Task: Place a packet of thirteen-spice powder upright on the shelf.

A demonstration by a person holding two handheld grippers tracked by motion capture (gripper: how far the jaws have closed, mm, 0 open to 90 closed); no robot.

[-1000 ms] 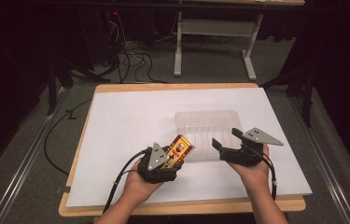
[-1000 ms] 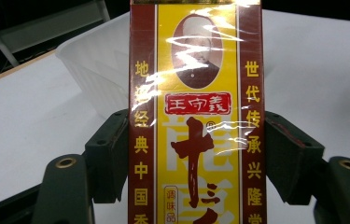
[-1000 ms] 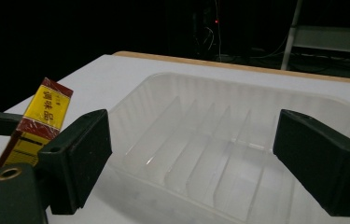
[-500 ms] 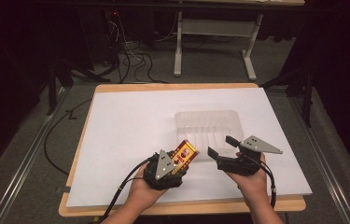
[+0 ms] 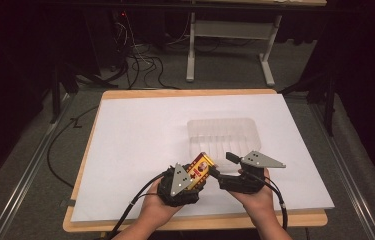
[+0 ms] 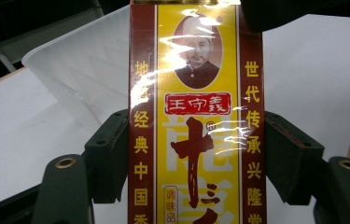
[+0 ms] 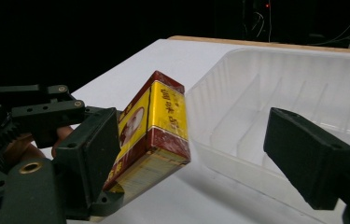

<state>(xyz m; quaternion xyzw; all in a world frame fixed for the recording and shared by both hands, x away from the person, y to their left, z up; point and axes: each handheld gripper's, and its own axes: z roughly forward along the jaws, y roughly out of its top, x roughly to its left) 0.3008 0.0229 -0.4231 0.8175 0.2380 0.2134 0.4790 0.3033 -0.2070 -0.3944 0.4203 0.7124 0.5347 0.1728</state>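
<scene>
Yellow-and-red box (image 5: 201, 169) held clamped in the left claw (image 5: 191, 176), pads pressed on both long sides, as seen in the left gripper view (image 6: 196, 116); sat low over the tabletop's (image 5: 140, 135) near part, its far end tilted up toward the clear plastic tray (image 5: 223, 134). Against the earlier frames: carried slightly back toward the near edge and to the right, grip unchanged throughout. Right claw (image 5: 223, 166) brought leftward from beside the tray to just beside the box's right end; jaws spread, just closing a little, pressing on nothing. In the right gripper view, box (image 7: 151, 135) seen just beside the claw's left finger (image 7: 88, 158), tray (image 7: 275, 98) lying behind the gap, right finger (image 7: 308, 154) in front of the tray's near wall. Tray itself unmoved, empty compartments showing.

Edges and room, left to right: wide bare white sheet to the left of the left hand (image 5: 162, 205) and beyond it, up to the far edge. Little spare space between box and tray's near rim. Both hands close to the tabletop's near wooden edge (image 5: 195, 222). Right hand (image 5: 255, 192) near the sheet's front, with a bare strip to the right of tray and hand before the right edge.
</scene>
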